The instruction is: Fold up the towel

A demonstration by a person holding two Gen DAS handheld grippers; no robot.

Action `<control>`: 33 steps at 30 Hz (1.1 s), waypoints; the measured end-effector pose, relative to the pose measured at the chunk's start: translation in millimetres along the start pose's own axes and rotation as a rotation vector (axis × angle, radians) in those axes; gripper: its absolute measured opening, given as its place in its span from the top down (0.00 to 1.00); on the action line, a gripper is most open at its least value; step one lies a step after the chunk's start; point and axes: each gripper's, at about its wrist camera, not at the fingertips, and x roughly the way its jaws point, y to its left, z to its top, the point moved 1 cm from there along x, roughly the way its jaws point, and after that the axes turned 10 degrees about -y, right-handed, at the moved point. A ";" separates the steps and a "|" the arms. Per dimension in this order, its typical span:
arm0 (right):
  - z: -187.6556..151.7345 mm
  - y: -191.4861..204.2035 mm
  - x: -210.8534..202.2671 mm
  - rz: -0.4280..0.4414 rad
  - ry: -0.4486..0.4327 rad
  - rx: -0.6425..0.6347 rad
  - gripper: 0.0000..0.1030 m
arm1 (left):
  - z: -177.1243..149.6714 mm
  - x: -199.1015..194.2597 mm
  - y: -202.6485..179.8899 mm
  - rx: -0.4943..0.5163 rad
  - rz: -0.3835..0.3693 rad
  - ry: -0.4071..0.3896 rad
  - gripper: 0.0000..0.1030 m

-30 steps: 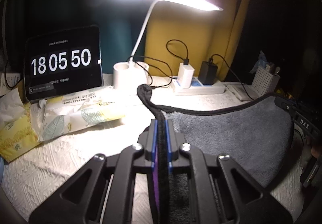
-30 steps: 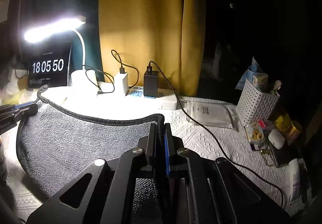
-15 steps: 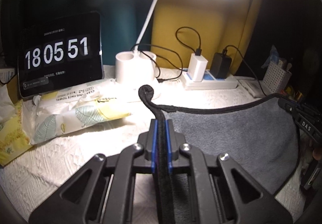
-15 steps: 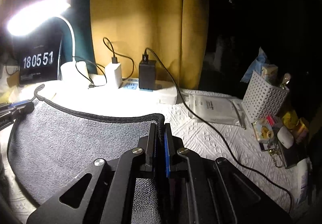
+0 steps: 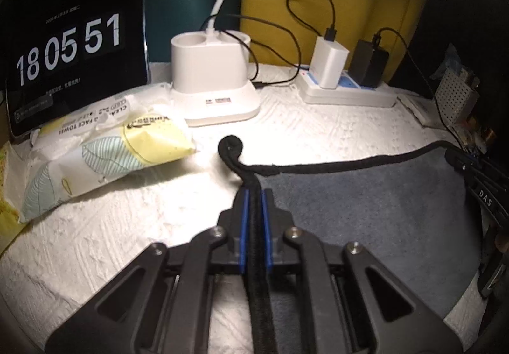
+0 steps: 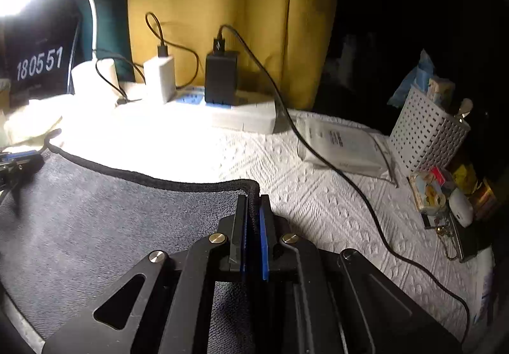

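A grey towel (image 5: 366, 204) with a black hem is stretched between my two grippers over the white textured tabletop (image 5: 318, 134). My left gripper (image 5: 253, 194) is shut on the towel's left corner, and the hem loop curls out past its tips. My right gripper (image 6: 253, 198) is shut on the towel's right corner (image 6: 248, 187). The towel (image 6: 111, 220) sags in a curve between them. The right gripper also shows at the right edge of the left wrist view (image 5: 458, 159), and the left gripper at the left edge of the right wrist view (image 6: 19, 163).
At the back stand a tablet clock (image 5: 70, 48), a white lamp base (image 5: 216, 83) and a power strip with chargers (image 5: 346, 89). A face-towel pack (image 5: 101, 147) lies at the left. A white basket (image 6: 426, 134), a wipes pack (image 6: 343, 144), a black cable (image 6: 366, 194) and small items are at the right.
Both grippers have moved forward toward the back of the table and lower, carrying the towel's edge with them. The lamp head has left the left wrist view. Both stay shut on the towel.
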 end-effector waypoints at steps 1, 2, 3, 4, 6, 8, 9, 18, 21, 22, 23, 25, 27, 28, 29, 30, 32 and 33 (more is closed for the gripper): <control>-0.6 -0.5 2.0 -0.003 0.010 0.001 0.93 | -0.7 2.1 0.4 -0.004 -0.001 0.007 0.92; -0.9 -1.0 4.0 -0.004 0.020 0.001 0.93 | -1.5 4.0 1.2 -0.010 -0.001 0.016 0.92; -1.1 -0.9 5.6 -0.007 0.028 -0.001 0.93 | -1.4 5.2 1.7 -0.013 -0.001 0.022 0.92; -1.3 -0.7 7.3 -0.009 0.038 -0.004 0.93 | -1.2 7.1 2.0 -0.017 -0.001 0.029 0.92; -2.7 -0.8 13.9 -0.010 0.074 -0.007 0.93 | -1.4 12.0 2.4 -0.017 0.001 0.046 0.90; -3.7 -2.6 18.1 -0.012 0.097 0.000 0.93 | -1.7 13.2 2.4 -0.016 0.001 0.050 0.90; -3.8 -3.0 19.4 -0.012 0.103 0.003 0.93 | -2.1 13.4 3.0 -0.017 0.000 0.052 0.90; -4.7 -0.9 22.5 -0.022 0.130 -0.009 0.84 | -2.9 10.3 6.0 -0.041 0.016 0.049 0.65; -4.5 2.2 17.5 -0.034 0.121 -0.025 0.68 | -5.1 3.6 5.7 -0.051 0.003 0.036 0.36; -4.5 2.7 15.6 -0.034 0.121 -0.024 0.63 | -5.8 0.9 5.4 -0.053 0.001 0.032 0.35; -4.6 3.0 14.3 -0.034 0.122 -0.023 0.61 | -6.6 -1.6 4.4 -0.052 -0.002 0.030 0.35; -4.9 3.2 11.1 -0.037 0.123 -0.020 0.59 | -8.7 -6.5 2.7 -0.050 -0.004 0.027 0.35; -5.2 2.9 6.0 -0.037 0.124 -0.014 0.58 | -10.5 -13.5 2.0 -0.054 -0.004 0.022 0.35; -5.1 3.2 3.2 -0.039 0.122 -0.013 0.58 | -11.3 -16.0 1.4 -0.054 -0.004 0.021 0.35; -4.5 3.5 0.5 -0.042 0.118 -0.013 0.58 | -12.3 -18.3 0.5 -0.055 -0.005 0.020 0.35; -4.0 3.4 -1.7 -0.044 0.116 -0.012 0.58 | -13.6 -20.5 0.3 -0.055 -0.005 0.018 0.35; -3.8 2.8 -7.0 -0.045 0.112 -0.007 0.58 | -15.7 -24.6 -0.7 -0.057 -0.007 0.016 0.35; -3.9 2.8 -9.6 -0.046 0.112 -0.006 0.58 | -16.3 -24.7 -1.9 -0.056 -0.007 0.016 0.35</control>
